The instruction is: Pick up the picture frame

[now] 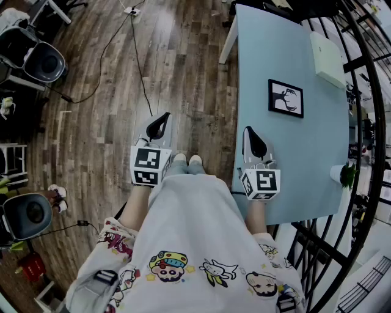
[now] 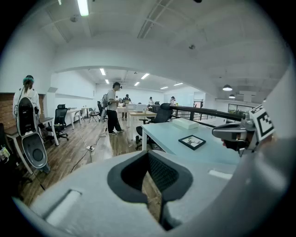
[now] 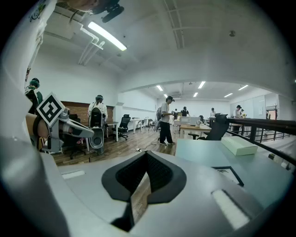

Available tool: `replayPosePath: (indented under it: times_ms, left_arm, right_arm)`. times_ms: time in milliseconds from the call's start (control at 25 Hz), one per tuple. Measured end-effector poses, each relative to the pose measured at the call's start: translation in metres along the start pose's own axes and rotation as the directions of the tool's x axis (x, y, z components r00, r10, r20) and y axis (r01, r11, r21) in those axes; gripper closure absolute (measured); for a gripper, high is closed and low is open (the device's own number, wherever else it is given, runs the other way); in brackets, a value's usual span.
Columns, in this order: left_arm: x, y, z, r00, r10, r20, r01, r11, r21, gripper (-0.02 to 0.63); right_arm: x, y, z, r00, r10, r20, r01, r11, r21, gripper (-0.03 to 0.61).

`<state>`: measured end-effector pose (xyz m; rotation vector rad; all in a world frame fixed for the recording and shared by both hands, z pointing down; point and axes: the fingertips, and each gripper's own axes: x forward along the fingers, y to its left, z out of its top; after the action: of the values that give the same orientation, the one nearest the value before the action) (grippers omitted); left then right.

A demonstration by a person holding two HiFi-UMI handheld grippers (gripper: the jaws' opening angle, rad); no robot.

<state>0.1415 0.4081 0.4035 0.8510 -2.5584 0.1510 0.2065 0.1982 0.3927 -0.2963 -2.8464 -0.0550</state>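
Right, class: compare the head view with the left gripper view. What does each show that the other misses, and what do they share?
Only the head view shows a potted plant and the person's shoes. Only the left gripper view shows a person standing across the room and ceiling lights. Both show the blue table, the picture frame lying on it, a white box and the right gripper.

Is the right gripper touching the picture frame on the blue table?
Apart. The head view shows bare table between the right gripper and the picture frame; its jaws are shut and empty.
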Motion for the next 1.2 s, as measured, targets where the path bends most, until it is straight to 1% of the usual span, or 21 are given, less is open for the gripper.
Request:
replayPosePath:
  times_ms: [200,400,520,640,760,840,1200]
  left_arm:
    - [0.005,-0.009,0.003,1.000,0.001,0.006,-0.001,1.000,-0.001,0.615]
    - [0.005,-0.010,0.006,1.000,0.014,0.010,-0.014,1.000,-0.008,0.614]
    - [0.012,-0.006,0.010,1.000,0.012,0.018,-0.012,1.000,-0.026,0.614]
    - [0.027,0.003,0.014,1.000,0.012,0.026,-0.011,1.000,-0.026,0.615]
    - [0.048,0.012,0.021,0.999,-0.001,0.033,0.003,0.999,-0.035,0.615]
    - [0.064,0.021,0.027,0.999,-0.013,0.038,0.015,0.999,-0.042,0.591]
    - [0.134,0.078,0.063,0.998,-0.055,0.041,0.056,0.998,-0.039,0.551]
  right_arm:
    - [-0.006,-0.011,0.001,1.000,-0.001,0.020,0.001,1.000,0.031,0.569]
    - [-0.006,-0.010,0.004,0.999,0.014,0.038,-0.016,0.998,0.060,0.569]
    - [0.002,-0.010,0.008,0.999,0.023,0.049,-0.026,0.997,0.073,0.549]
    - [0.019,-0.012,0.009,0.998,0.041,0.047,-0.044,0.996,0.073,0.525]
    - [0.041,-0.020,0.013,0.998,0.040,0.046,-0.043,0.997,0.070,0.512]
    - [0.057,-0.025,0.017,0.998,0.032,0.046,-0.036,0.997,0.069,0.506]
    - [0.145,-0.042,0.050,0.998,0.020,0.053,-0.023,0.998,0.054,0.475]
